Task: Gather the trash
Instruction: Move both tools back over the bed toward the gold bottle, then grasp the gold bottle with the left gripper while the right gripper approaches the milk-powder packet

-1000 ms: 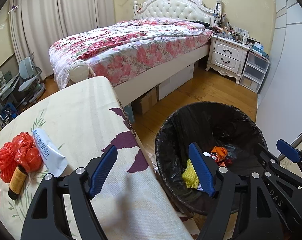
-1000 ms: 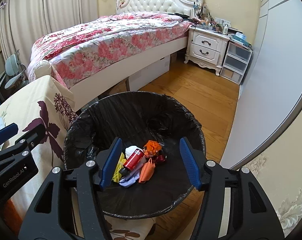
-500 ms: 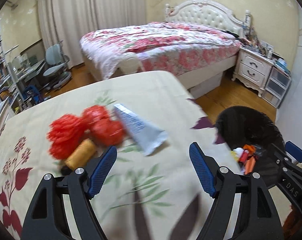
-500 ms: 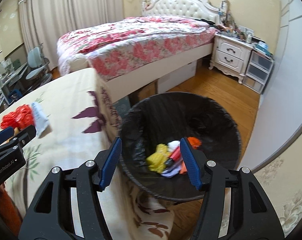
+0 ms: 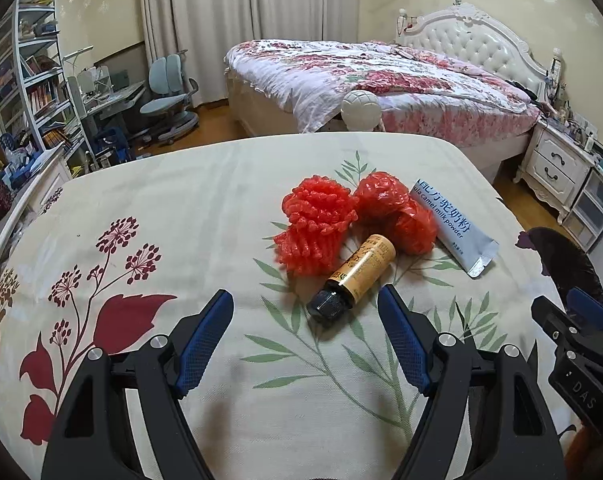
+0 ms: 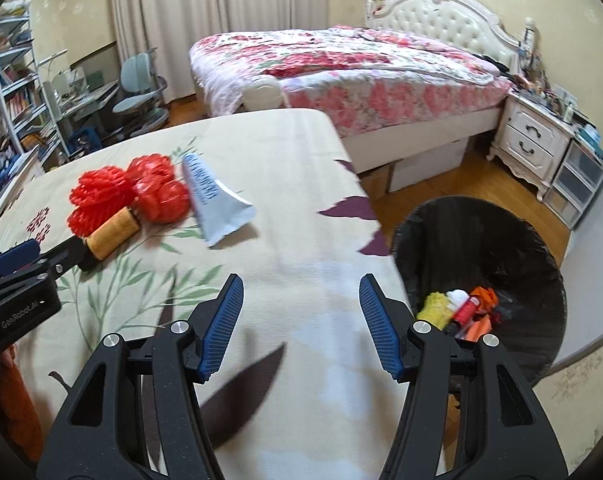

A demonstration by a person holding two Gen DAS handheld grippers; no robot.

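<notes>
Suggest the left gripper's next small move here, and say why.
Probably ease the open left gripper forward and down around the small yellow-labelled bottle with a black cap: it lies nearest, roughly centred between the fingers, while the black-lined trash bin waits beside the table.

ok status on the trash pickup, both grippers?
Left gripper open, empty, lined up on the small brown bottle. Right gripper open, empty, over the tablecloth. Red mesh bundle touching the bottle; sachet beside. Bin off table edge.

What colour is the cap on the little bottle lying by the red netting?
Black, on a tan-labelled bottle; the left wrist view shows it best.
</notes>
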